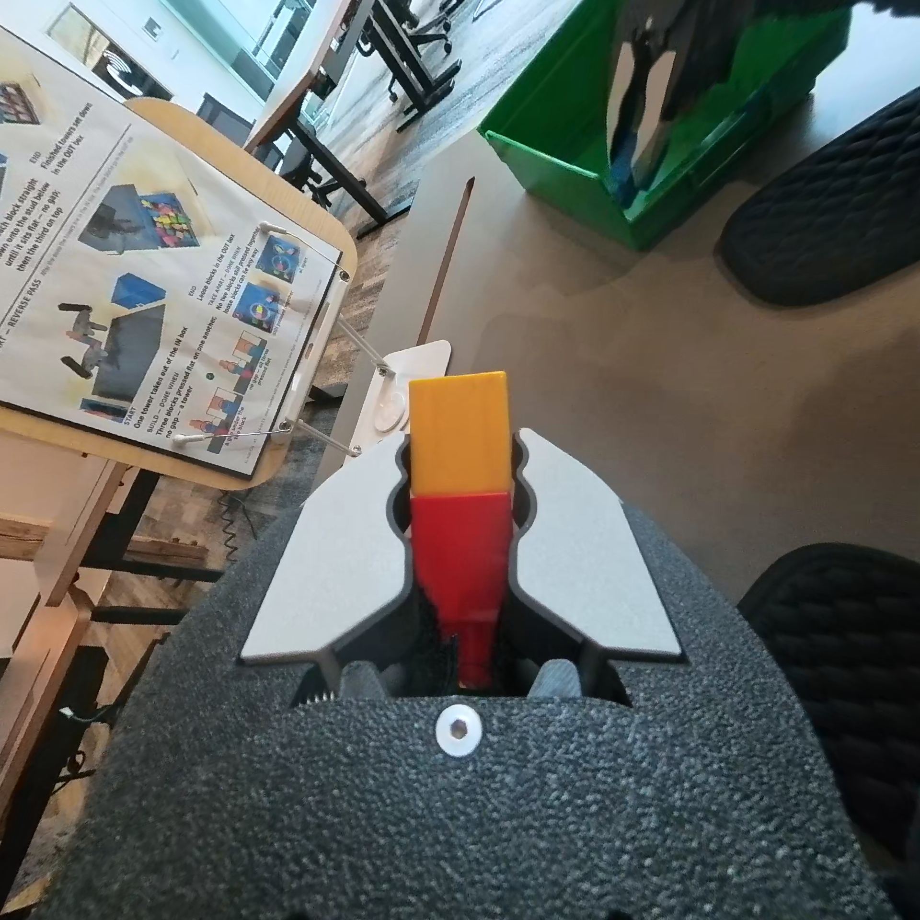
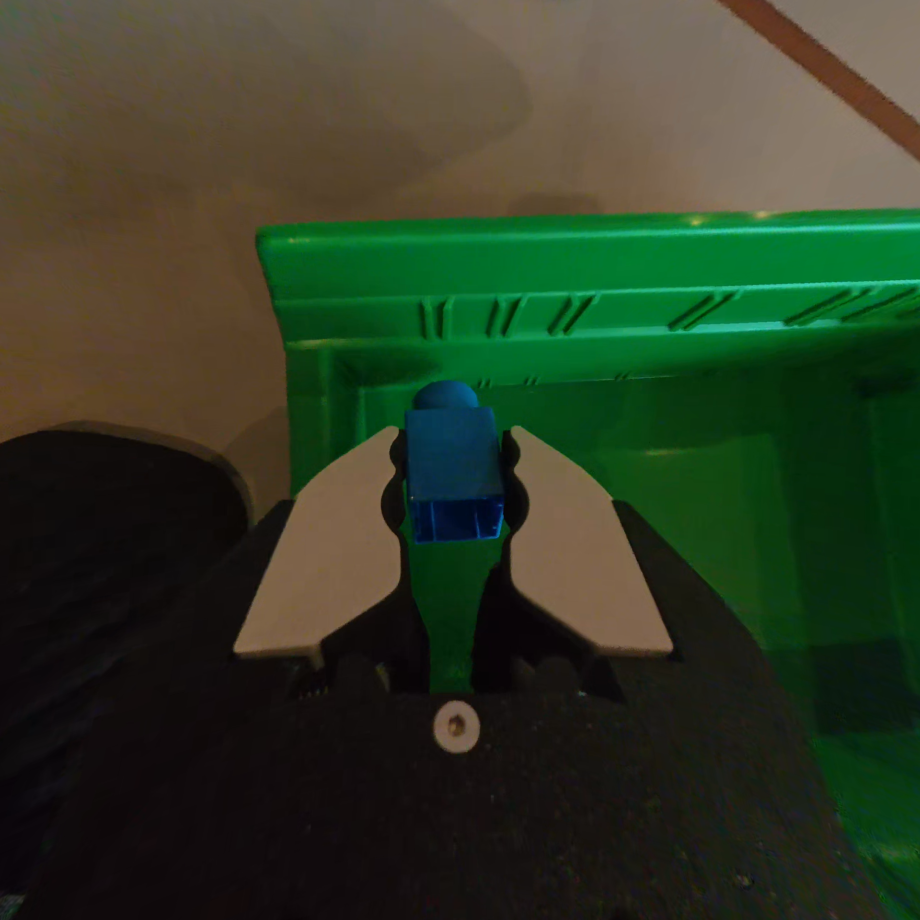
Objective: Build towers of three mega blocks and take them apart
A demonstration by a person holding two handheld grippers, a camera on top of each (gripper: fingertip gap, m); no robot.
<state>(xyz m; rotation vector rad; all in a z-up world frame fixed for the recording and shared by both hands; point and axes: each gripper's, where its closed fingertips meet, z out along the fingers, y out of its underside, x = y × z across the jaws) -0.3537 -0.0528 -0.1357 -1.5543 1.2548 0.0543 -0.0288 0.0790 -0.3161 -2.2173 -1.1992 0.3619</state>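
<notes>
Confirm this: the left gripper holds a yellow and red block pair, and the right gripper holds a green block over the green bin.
Not quite. The block in the right gripper is blue, not green, as the right wrist view shows; the green bin behind it is. The left gripper does hold the yellow block and red block pair.

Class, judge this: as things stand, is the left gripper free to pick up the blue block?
Probably not. The left gripper is shut on the joined yellow block and red block, and the right gripper grips the blue block over the green bin.
</notes>
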